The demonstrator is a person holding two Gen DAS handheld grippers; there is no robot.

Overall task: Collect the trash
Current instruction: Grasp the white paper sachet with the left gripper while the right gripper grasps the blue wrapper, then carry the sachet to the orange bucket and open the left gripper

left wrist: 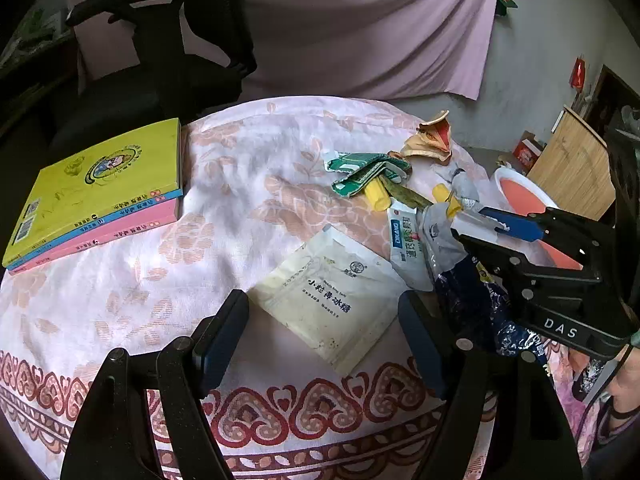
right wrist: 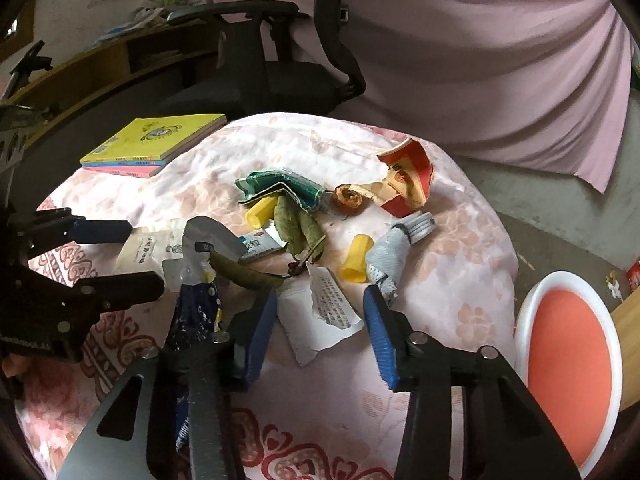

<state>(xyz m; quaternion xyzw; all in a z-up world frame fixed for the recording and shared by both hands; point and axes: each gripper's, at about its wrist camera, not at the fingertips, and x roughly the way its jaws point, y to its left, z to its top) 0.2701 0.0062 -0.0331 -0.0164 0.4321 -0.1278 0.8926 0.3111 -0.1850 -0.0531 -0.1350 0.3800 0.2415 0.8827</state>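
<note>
Trash scattered on round counter (right wrist: pixel 460 280) with pink floral cloth: cream flat sachet with black print (left wrist: pixel 332 300), torn white printed wrapper (right wrist: pixel 324 312), two yellow plastic caps (right wrist: pixel 356 260), green crumpled foil packet (right wrist: pixel 280 188), dried green leaves (right wrist: pixel 298 226), grey-white squeezed tube (right wrist: pixel 390 252), red torn paper box (right wrist: pixel 408 184). Left claw (left wrist: pixel 324 340) spread, straddling cream sachet, pads not touching it. Right claw (right wrist: pixel 320 332) spread over white wrapper, nothing pinched. Dark blue crinkled foil bag (right wrist: pixel 196 312) just beside right claw's left finger. Stacked yellow and pink books (left wrist: pixel 96 192) at far left edge. Black office chair (right wrist: pixel 272 68) behind. White-rimmed orange stool (right wrist: pixel 568 360) beside counter.
</note>
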